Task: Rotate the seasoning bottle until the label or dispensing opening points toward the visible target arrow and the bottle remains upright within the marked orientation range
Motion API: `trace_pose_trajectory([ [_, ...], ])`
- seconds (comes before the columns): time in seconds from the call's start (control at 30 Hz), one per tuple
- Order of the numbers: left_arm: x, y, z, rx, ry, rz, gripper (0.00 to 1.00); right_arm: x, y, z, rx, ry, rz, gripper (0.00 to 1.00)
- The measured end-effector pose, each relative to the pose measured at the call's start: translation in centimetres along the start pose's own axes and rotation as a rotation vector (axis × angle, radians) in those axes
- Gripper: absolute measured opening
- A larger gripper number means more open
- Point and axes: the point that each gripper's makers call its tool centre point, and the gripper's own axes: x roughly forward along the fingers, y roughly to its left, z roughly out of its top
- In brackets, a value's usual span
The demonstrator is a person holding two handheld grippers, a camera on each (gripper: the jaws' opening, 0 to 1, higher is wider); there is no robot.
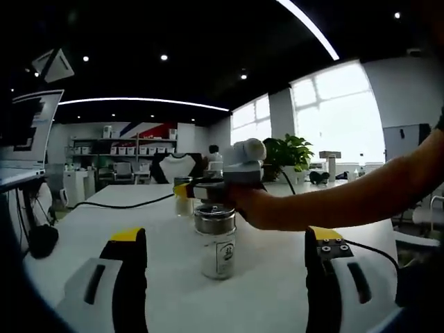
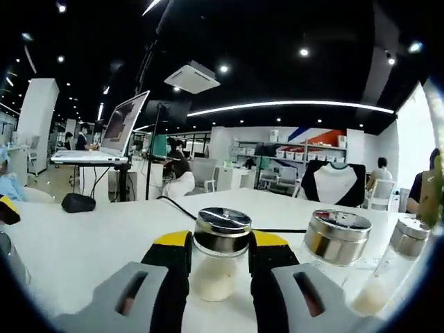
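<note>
White bench (image 1: 83, 229) stretched across an open office with shelves and bright windows behind, in the left gripper view. On it stood the bottle (image 1: 216, 244), upright, glass with a metal cap and pale powder in its lower part, a small label facing the camera. The left claw (image 1: 225, 277) hung spread wide near the bottle, its yellow-tipped jaws well apart on either side and touching nothing. The right claw (image 1: 201, 191) reached in from the right, held by a person's hand (image 1: 260, 208), with its tips at the bottle's cap. A second jar (image 1: 183, 198) stood farther back beside a black cable (image 1: 125, 202).

Seen in the right gripper view, the same bench (image 2: 90, 243) ran toward a laptop (image 2: 114, 135) on a stand and a black mouse (image 2: 78, 202). The right claw (image 2: 219, 257) pinched the bottle (image 2: 220, 253) just below its cap, both yellow-tipped jaws pressed against the glass. Bottle upright. To the right stood another jar (image 2: 338, 239) with a metal cap, and a further one (image 2: 395, 267) at the edge, which looked tilted, though the lens may account for that.
</note>
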Motion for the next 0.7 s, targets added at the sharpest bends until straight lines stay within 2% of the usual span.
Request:
trace_pose_trajectory([
  [0.1, -0.2, 0.3, 0.6, 0.003, -0.025, 0.018, 0.99, -1.7, -0.3, 0.6, 0.012, -0.004, 0.008, 0.30],
  [0.17, -0.5, 0.8, 1.7, 0.037, -0.079, 0.063, 0.94, -3.4, 0.2, 0.9, 0.039, -0.013, 0.033, 0.30],
  [0.33, -0.8, 0.1, 2.8, 0.049, -0.116, 0.056, 0.92, -6.8, 0.4, 1.4, 0.041, -0.022, 0.074, 0.30],
  [0.57, -0.9, -0.4, 3.4, 0.081, -0.120, 0.054, 0.91, -10.9, 1.0, 2.3, 0.006, -0.039, 0.104, 0.30],
  [0.7, -0.8, -1.5, 3.5, 0.095, -0.120, 0.019, 0.90, -12.8, 1.6, 2.4, -0.016, -0.041, 0.116, 0.30],
])
